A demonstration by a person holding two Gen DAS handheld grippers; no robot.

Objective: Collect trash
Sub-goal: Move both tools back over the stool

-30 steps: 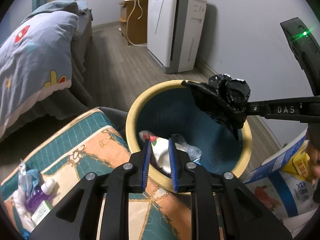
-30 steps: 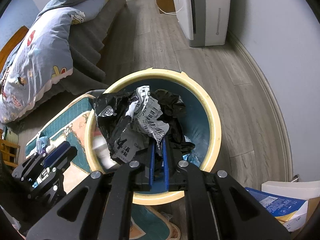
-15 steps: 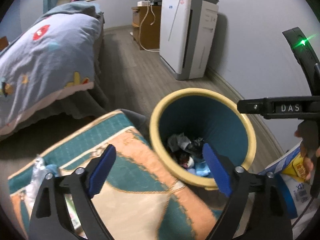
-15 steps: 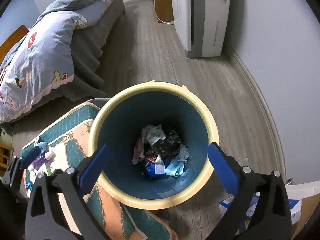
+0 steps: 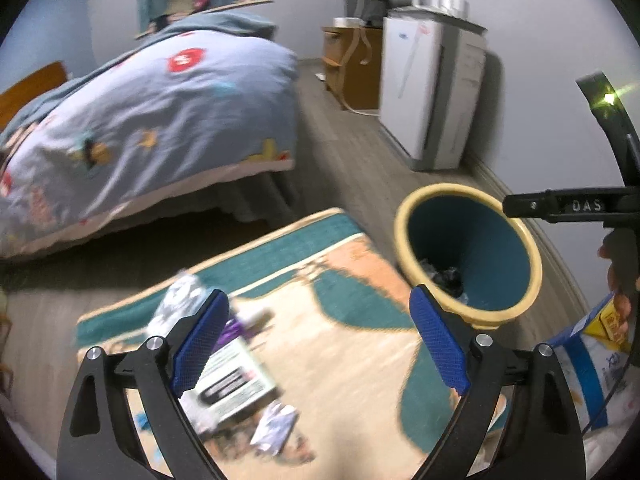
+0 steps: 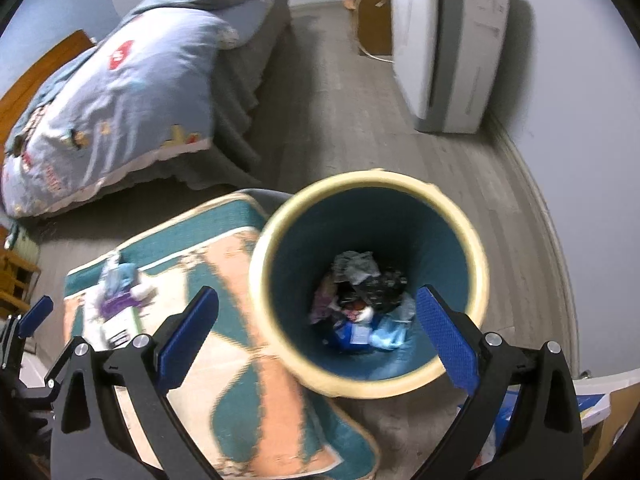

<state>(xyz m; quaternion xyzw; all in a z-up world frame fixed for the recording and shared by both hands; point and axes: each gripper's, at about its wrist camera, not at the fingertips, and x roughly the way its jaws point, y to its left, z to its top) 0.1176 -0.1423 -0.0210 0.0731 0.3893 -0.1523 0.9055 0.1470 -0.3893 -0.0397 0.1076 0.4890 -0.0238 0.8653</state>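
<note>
The floor (image 6: pixel 328 120) is made of grey wood boards. The walls (image 5: pixel 540 40) are plain and pale. A bed (image 5: pixel 140 120) stands on one side, with a blue blanket (image 6: pixel 132 80) that has little pictures on it. A tall white machine (image 5: pixel 432 92) stands by the wall. Next to it is a small brown cabinet (image 5: pixel 352 64). A green and orange rug (image 5: pixel 320 300) lies on the floor near the bed. The light is soft.

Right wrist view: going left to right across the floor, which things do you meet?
Small pile of purple and white litter → teal and peach patterned rug → yellow-rimmed teal waste bin → blue and white cardboard box.
</note>
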